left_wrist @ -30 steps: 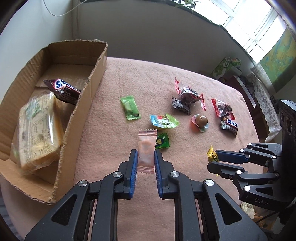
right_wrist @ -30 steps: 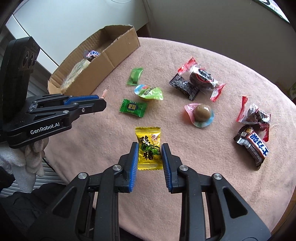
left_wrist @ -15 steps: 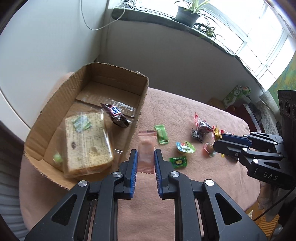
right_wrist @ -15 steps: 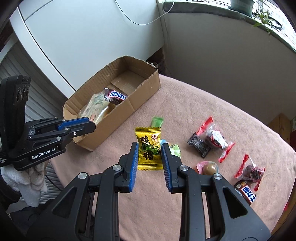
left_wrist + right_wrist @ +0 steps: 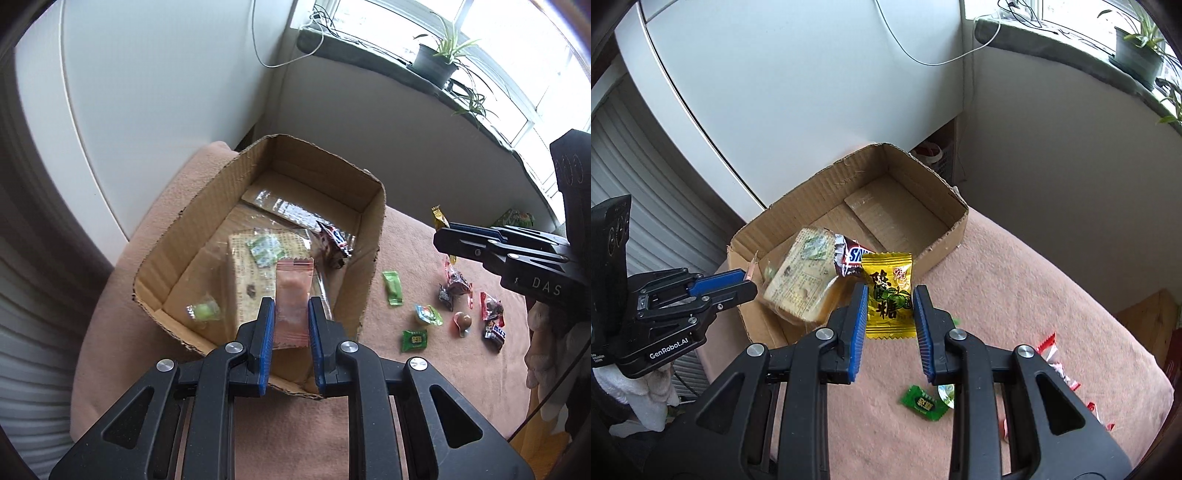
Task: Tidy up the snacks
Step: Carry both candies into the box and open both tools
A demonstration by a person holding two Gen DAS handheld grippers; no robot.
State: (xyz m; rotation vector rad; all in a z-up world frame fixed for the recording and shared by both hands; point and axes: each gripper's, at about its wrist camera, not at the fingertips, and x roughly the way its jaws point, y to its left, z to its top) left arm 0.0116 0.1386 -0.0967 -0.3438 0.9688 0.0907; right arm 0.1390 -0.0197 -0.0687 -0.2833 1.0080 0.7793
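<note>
Beside cardboard box (image 5: 945,236), green sweets (image 5: 392,288) left-view only

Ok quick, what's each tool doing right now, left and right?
Left tool: closed on the pink sachet.
Right tool: closed on the yellow candy packet.

Right gripper (image 5: 891,314) jaws clamp yellow candy packet (image 5: 888,295) near cardboard box (image 5: 934,254); left gripper (image 5: 746,286) beside box.

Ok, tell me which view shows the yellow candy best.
The right wrist view: the yellow candy sits large and sharp in the right gripper, printed face toward the camera. The left wrist view shows only a yellow tip above that gripper.
</note>
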